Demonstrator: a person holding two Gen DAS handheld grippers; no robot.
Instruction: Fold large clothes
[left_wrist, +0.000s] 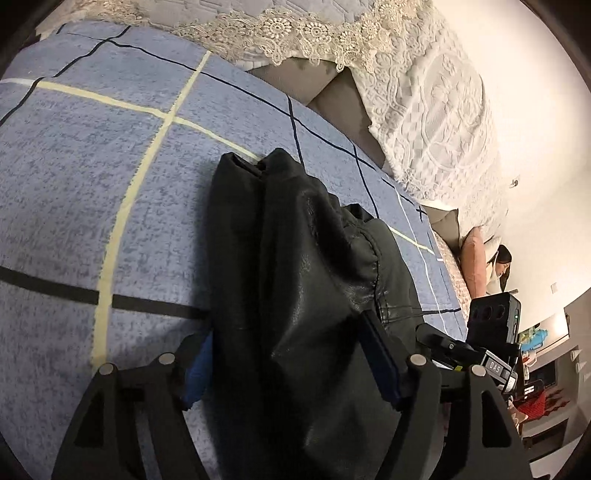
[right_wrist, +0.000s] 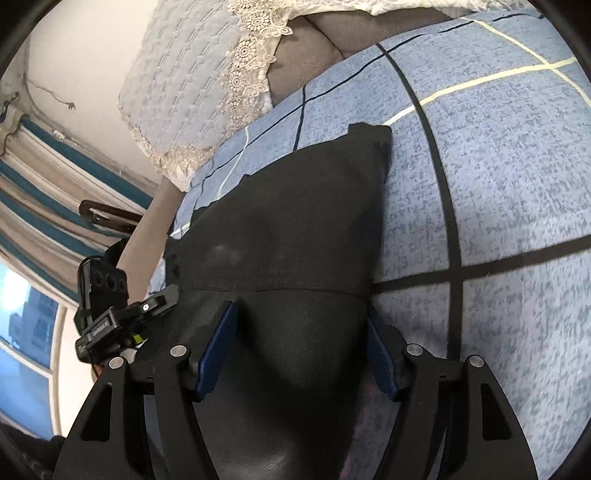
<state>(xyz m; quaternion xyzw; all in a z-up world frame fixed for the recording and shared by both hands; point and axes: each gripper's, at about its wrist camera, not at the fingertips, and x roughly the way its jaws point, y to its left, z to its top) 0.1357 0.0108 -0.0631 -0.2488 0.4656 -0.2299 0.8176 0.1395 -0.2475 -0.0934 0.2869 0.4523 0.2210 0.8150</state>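
Since the black jacket (left_wrist: 314, 280) on the bed (left_wrist: 92, 192) looks heavy, slick leather (lining softer), both spread, unclenched grippers, left gripper (left_wrist: 291, 365) and right gripper (right_wrist: 301, 349), should pinch seamed edges

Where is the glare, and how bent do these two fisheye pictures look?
Left wrist view: the wall at right is washed out, a soft sheen lies on the black garment, and the bedspread lines bow strongly. Right wrist view: the window blows out at lower left, the garment looks matte, and the frame edges are vignetted.
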